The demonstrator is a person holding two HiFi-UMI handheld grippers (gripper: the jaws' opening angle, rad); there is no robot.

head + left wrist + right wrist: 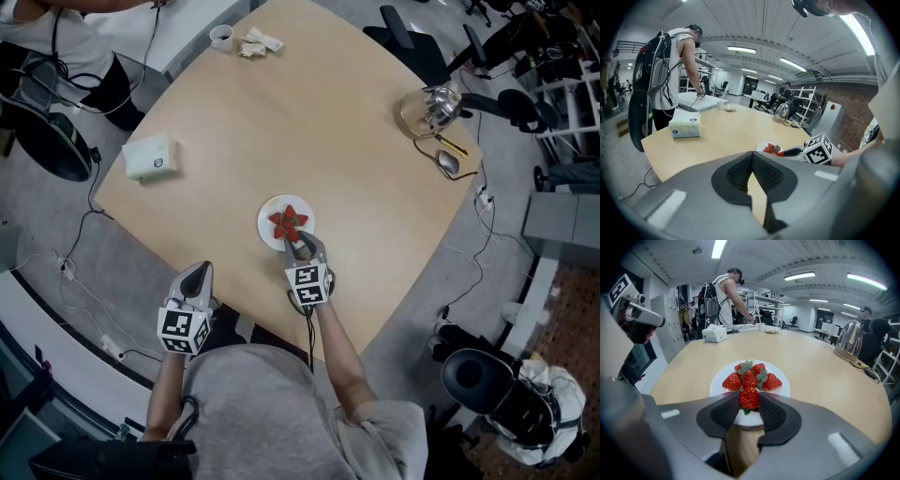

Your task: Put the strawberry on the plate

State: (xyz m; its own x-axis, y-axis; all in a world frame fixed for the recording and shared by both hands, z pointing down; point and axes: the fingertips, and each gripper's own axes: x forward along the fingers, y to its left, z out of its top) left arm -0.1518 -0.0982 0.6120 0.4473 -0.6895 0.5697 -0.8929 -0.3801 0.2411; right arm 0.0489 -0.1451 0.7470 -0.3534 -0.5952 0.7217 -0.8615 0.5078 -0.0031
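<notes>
The right gripper (749,402) pinches 1 strawberry (749,397) over the plate's (784,389) near rim for placing, while the left gripper (752,159), closed and empty, idles by the table's (375,187) near edge.

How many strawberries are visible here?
6 strawberries: one between the right gripper's fingers over the plate's near edge, five clustered on the plate; more may hide behind them.
</notes>
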